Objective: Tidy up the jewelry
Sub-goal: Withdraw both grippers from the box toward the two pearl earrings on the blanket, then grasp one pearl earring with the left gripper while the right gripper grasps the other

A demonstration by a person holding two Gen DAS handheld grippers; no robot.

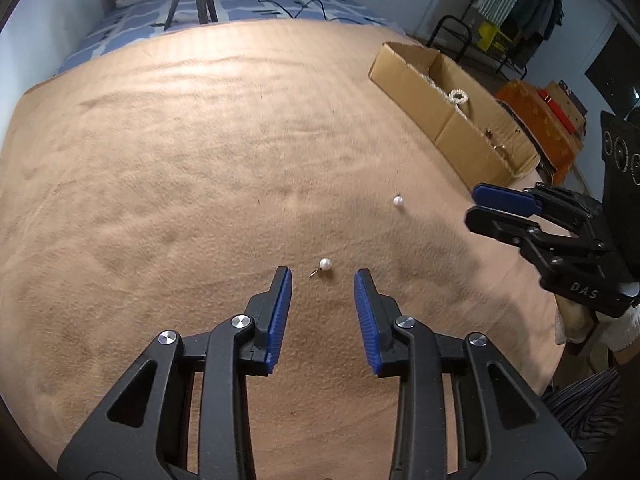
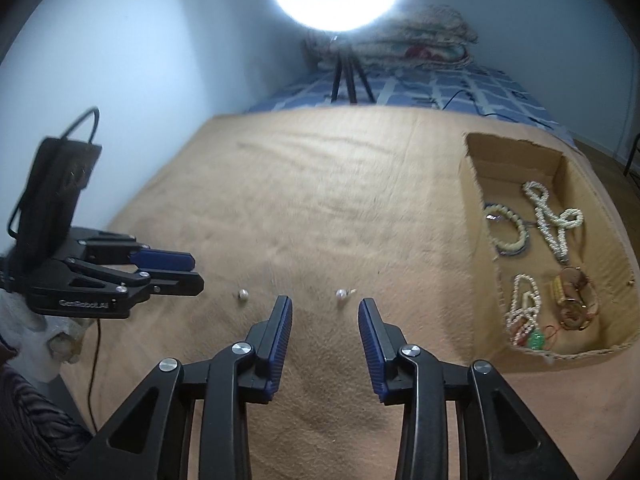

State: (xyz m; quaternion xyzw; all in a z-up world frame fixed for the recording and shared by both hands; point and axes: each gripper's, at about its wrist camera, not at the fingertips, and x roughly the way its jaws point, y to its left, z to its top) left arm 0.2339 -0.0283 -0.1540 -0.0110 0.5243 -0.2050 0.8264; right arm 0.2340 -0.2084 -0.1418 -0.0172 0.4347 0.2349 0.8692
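Note:
Two pearl earrings lie on the tan blanket [image 1: 180, 160]. One pearl earring [image 1: 325, 264] with a small gold hook sits just ahead of my left gripper [image 1: 323, 274], which is open with nothing between its blue pads. The second pearl earring [image 2: 341, 294] lies just beyond the tips of my right gripper [image 2: 325, 301], also open and empty. In the left wrist view the second pearl [image 1: 397, 201] is left of the right gripper [image 1: 471, 205]. In the right wrist view the left gripper [image 2: 197, 270] hovers left of the first pearl [image 2: 243, 294]. A cardboard box [image 2: 476, 200] at the right holds bead necklaces and bracelets.
A ring light on a tripod [image 2: 346, 80] stands on the blue patterned sheet beyond the blanket, with folded quilts [image 2: 400, 44] behind it. In the left wrist view a black chair [image 1: 448, 36] and a clothes rack [image 1: 520, 4] stand past the box [image 1: 460, 132], off the bed's right edge.

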